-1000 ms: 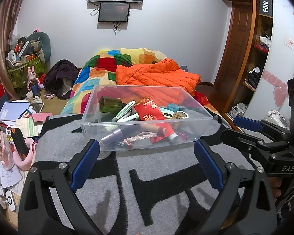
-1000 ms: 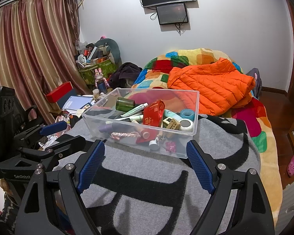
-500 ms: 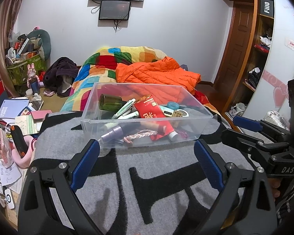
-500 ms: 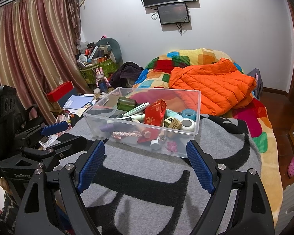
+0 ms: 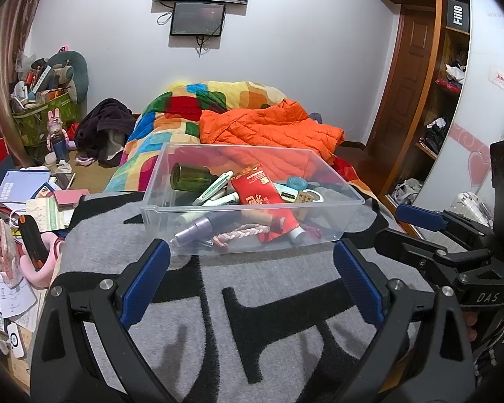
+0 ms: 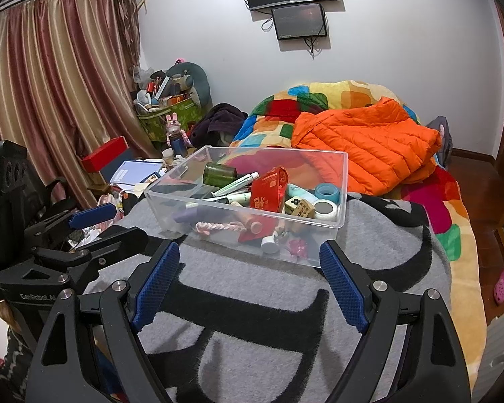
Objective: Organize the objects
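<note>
A: What is different from one second ago?

B: Very little. In both wrist views the clear plastic storage box (image 5: 252, 231) now sits a bit lower and nearer than before, so both tools have moved slightly toward it. Inside the box nothing has shifted.

A: And the tools?

B: The left gripper (image 5: 250, 280) has its blue pads wide apart and holds nothing. The right gripper (image 6: 248, 282) is the same, spread and empty, beside the left one.

A: Where are the objects?

B: They lie mixed in the box on the grey blanket with black pattern (image 5: 285, 329): a dark green glass jar (image 5: 193, 177), a red paper packet (image 5: 257, 189), a pink-white braided rope (image 5: 242, 233), a blue tape roll (image 6: 327, 192).

A: So what does it mean for the task?

B: I judge it is only an approach. The picture fits objects already collected, or waiting to be sorted.
</note>
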A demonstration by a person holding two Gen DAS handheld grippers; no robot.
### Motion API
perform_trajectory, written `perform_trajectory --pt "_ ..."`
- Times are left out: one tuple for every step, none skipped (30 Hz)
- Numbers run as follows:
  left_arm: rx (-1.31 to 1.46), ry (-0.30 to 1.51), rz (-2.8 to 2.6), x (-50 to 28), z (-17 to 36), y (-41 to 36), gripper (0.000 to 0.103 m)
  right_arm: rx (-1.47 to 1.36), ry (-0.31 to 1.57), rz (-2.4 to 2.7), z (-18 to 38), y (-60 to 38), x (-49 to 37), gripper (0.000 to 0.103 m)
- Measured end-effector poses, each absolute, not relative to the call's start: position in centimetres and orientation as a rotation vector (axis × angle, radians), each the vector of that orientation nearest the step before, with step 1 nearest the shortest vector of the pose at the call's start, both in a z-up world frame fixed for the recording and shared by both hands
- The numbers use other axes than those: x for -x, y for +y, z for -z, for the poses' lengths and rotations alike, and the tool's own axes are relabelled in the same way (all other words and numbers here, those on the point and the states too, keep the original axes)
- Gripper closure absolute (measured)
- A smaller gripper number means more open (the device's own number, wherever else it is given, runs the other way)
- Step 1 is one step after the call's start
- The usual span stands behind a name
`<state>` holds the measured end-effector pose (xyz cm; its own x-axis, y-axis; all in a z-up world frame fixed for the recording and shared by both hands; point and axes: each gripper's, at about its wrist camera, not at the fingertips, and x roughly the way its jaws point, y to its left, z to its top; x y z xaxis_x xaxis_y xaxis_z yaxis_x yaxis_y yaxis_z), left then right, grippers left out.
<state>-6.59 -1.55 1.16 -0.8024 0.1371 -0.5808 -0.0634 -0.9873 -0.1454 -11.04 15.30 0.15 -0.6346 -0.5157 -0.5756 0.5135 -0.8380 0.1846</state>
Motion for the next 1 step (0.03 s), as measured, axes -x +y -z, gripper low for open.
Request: perform_trajectory --pt "0.944 -0.18 -2.881 6.58 -1.16 -1.57 0.004 -0.855 -0.004 2.417 -0.1 15.36 11.05 0.019"
